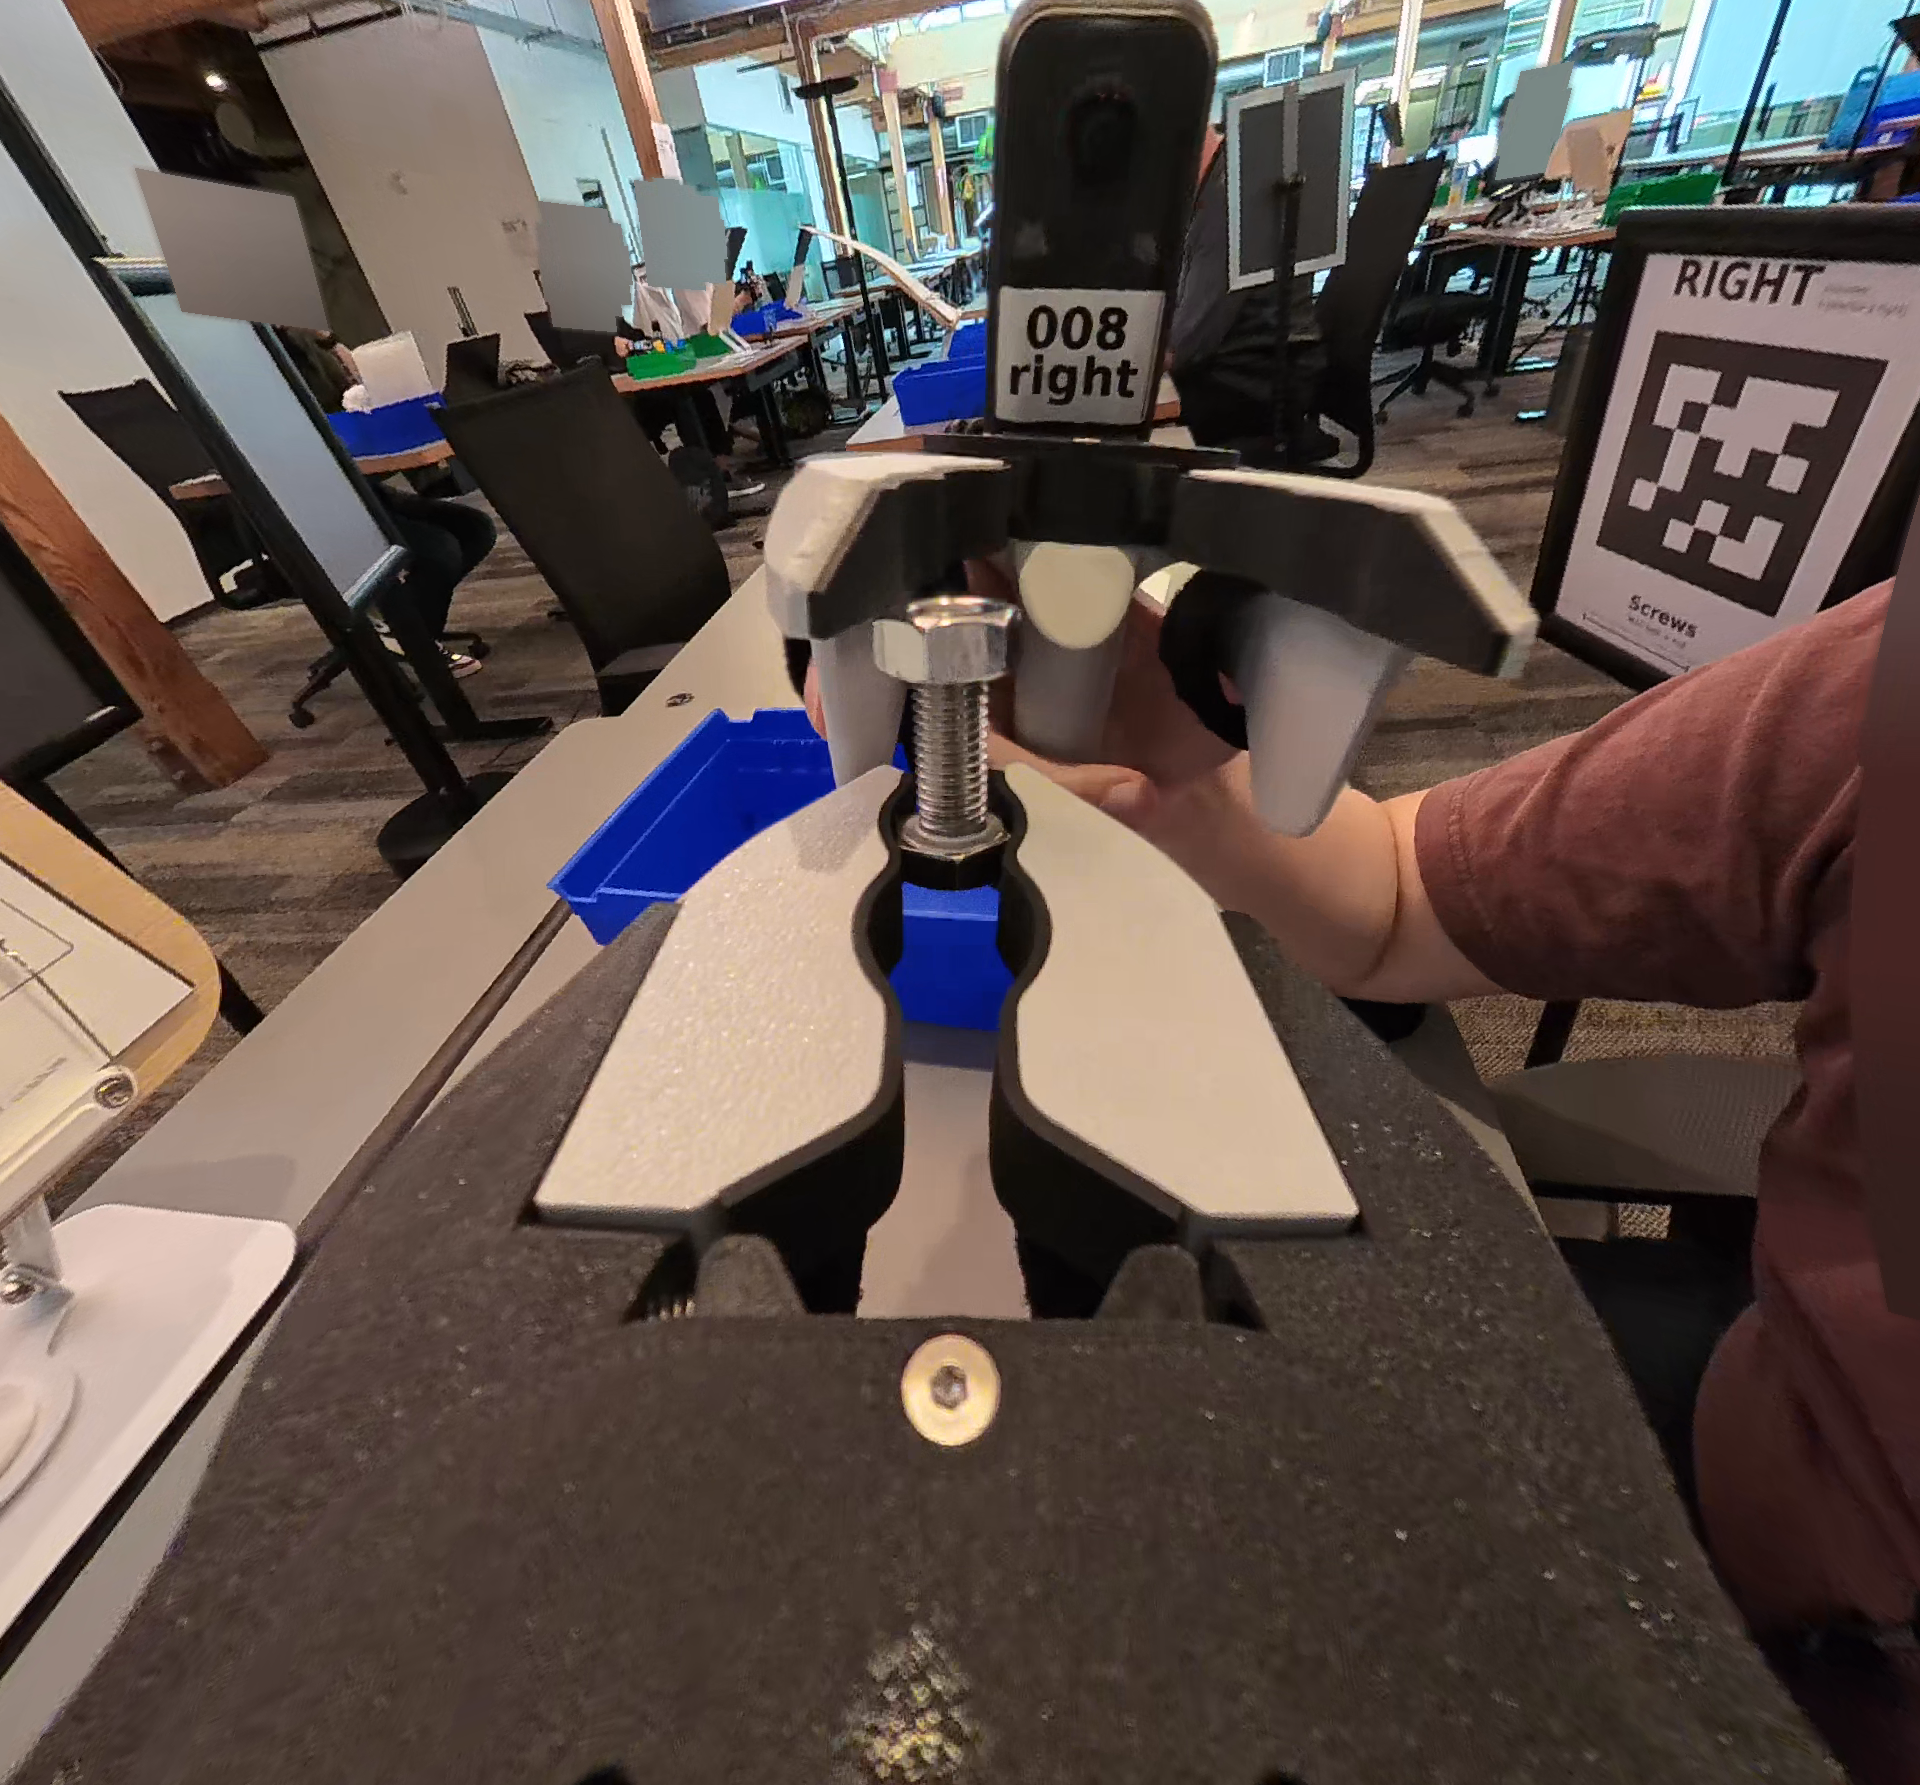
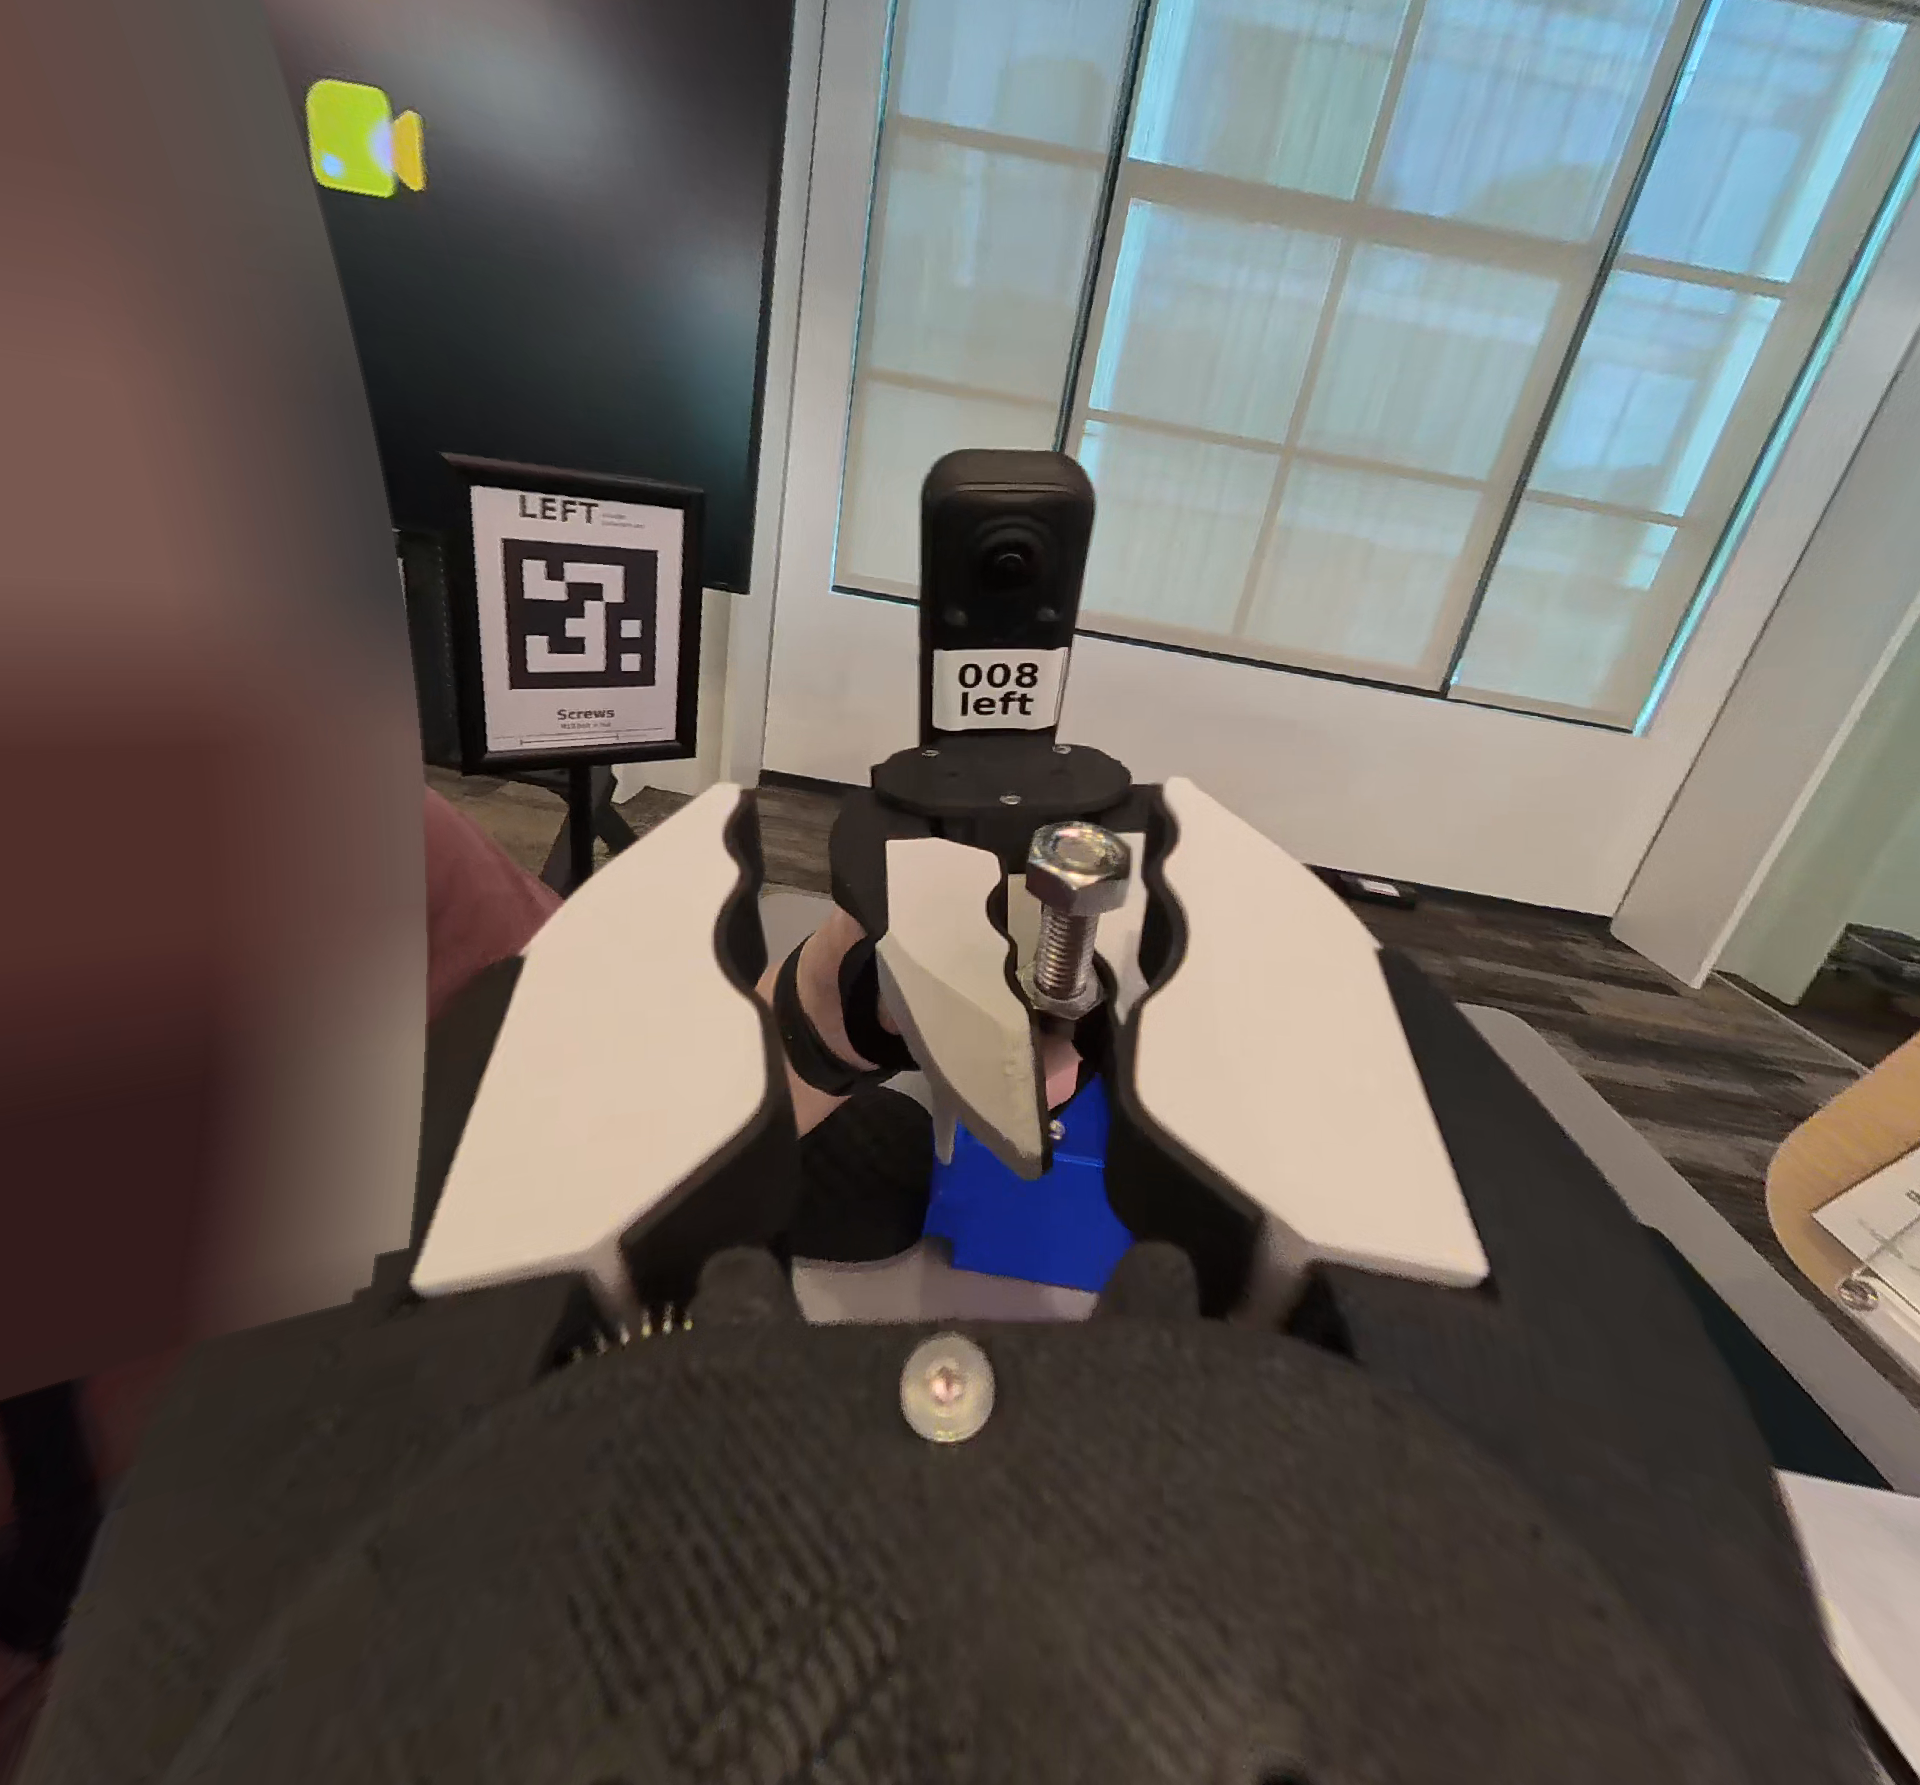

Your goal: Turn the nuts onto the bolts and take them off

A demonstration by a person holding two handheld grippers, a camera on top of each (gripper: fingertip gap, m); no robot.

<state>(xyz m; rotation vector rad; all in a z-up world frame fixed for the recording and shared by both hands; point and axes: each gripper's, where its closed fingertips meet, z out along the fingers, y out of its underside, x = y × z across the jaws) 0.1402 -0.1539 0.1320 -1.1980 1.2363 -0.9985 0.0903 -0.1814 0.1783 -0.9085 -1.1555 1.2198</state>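
While clamped on nut, left gripper keeps bolt upright above blue bin; right gripper wide, straddling bolt head, nearer for turning.

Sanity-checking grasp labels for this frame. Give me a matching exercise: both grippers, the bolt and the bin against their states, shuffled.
1. left gripper
2. right gripper
3. bolt
4. bin

A. blue, beneath the grippers
B. shut on the nut
C. open
D. upright, head up

Pairs: 1-B, 2-C, 3-D, 4-A
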